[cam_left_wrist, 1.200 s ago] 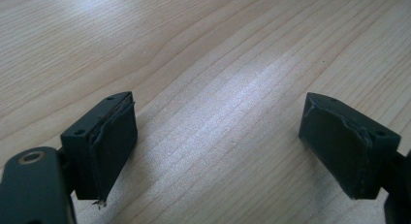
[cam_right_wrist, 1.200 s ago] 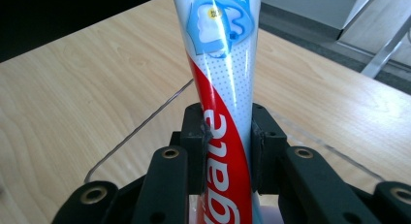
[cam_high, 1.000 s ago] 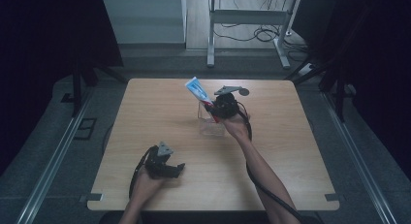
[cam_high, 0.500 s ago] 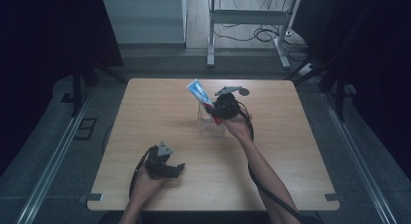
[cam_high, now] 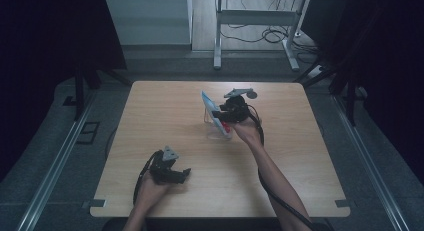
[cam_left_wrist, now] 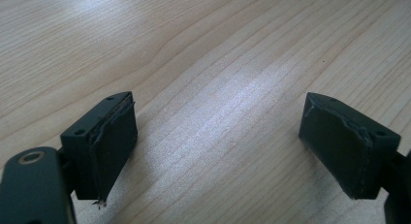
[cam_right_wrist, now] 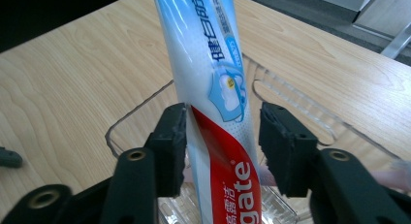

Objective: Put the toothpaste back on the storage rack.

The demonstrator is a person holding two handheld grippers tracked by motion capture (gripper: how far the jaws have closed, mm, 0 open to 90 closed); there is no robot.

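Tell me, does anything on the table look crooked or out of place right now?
Yes. The toothpaste tube leans slanted in the clear tray, one end sticking out over the rim. The right gripper straddles it; the left jaw touches, a gap shows at the other. Nothing spilled.

**Hidden and cropped parts**

In the right gripper view, the toothpaste tube (cam_right_wrist: 213, 88) is cut off at the top and bottom edges; its cap end cannot be seen. The clear tray (cam_right_wrist: 145, 117) is partly masked by the right gripper (cam_right_wrist: 222, 139). From above, the tube's print is too small to read. The left gripper (cam_left_wrist: 218, 146) body is cropped below.
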